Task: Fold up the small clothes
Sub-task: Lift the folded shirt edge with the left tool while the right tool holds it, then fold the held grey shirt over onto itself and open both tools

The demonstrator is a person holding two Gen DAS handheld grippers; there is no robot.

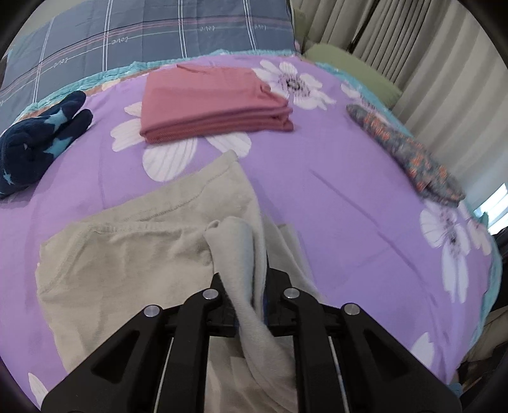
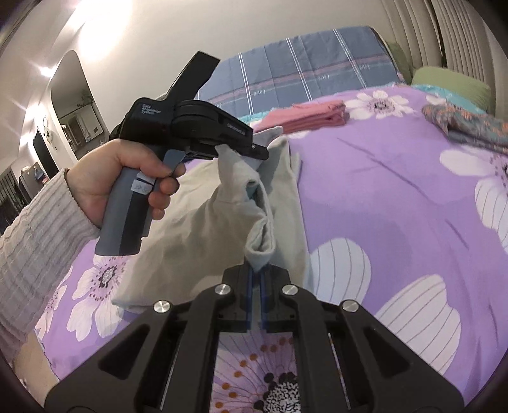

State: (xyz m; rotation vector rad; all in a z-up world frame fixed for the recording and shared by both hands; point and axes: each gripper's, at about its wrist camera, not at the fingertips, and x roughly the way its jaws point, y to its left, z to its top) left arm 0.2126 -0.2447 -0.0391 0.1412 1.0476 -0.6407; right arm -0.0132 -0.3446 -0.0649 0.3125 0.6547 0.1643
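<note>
A beige garment point(image 1: 133, 254) lies half spread on the purple flowered bed, one edge lifted. My left gripper point(image 1: 246, 276) is shut on a bunched fold of it. In the right wrist view the left gripper point(image 2: 250, 152) holds the cloth's upper edge, raised above the bed. My right gripper point(image 2: 257, 270) is shut on a lower corner of the same beige garment point(image 2: 197, 222), which hangs stretched between the two grippers.
A folded pink garment point(image 1: 209, 104) lies at the back middle. Dark blue star socks point(image 1: 35, 139) lie at the left. A patterned grey-orange cloth point(image 1: 409, 155) lies at the right edge. A plaid pillow point(image 1: 152, 28) and curtains point(image 1: 428, 63) stand behind.
</note>
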